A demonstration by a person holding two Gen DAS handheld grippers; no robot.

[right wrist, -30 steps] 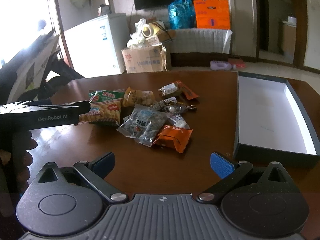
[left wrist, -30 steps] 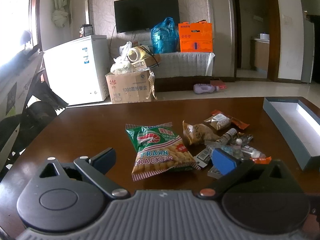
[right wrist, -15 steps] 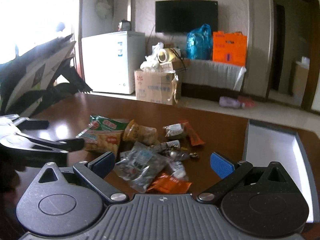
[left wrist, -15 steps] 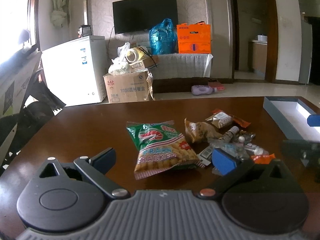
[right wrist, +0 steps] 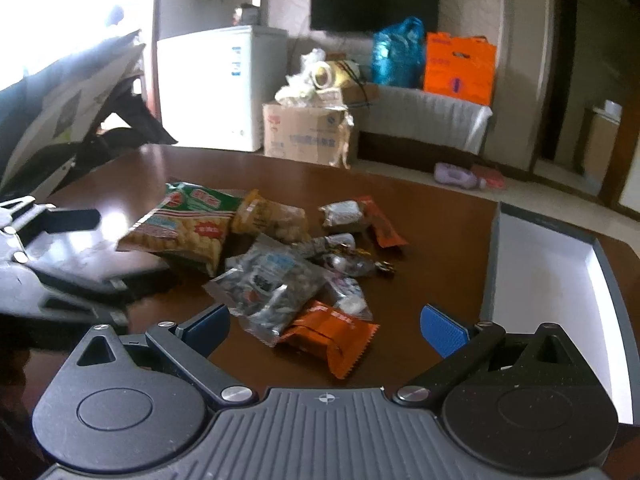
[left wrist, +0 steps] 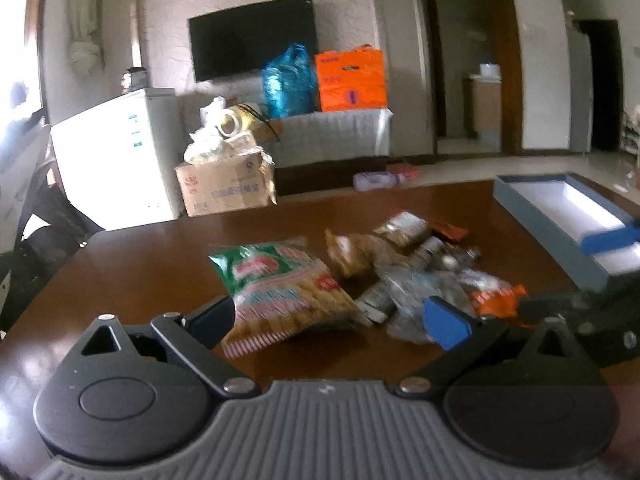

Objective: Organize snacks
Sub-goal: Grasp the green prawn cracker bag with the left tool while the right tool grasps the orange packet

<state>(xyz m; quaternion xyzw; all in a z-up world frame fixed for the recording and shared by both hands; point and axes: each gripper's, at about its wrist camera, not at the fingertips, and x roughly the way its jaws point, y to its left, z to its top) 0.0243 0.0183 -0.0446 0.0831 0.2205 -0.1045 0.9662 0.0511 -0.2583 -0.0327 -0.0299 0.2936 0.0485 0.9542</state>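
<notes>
A pile of snack packets lies on the dark wooden table [left wrist: 140,272]. The green prawn cracker bag [left wrist: 280,284] [right wrist: 188,228] is at its left, a tan packet [left wrist: 356,254] [right wrist: 272,218] behind it, a clear silvery packet [right wrist: 268,286] in the middle, and an orange packet [right wrist: 332,334] [left wrist: 496,298] nearest. My left gripper [left wrist: 330,316] stands open just in front of the cracker bag. Over the orange packet my right gripper [right wrist: 326,328] is open, holding nothing. An open grey box [right wrist: 544,280] [left wrist: 560,216] with a white inside lies at the right.
The other gripper shows in each view: the right one [left wrist: 580,312] at the right edge, the left one [right wrist: 60,248] at the left edge. Past the table are a white freezer [left wrist: 116,168], a cardboard box [left wrist: 226,188] and a wall TV [left wrist: 254,38].
Both grippers have moved forward toward the snack pile. The right gripper has dropped lower and closer to the orange packet. Both stay open.
</notes>
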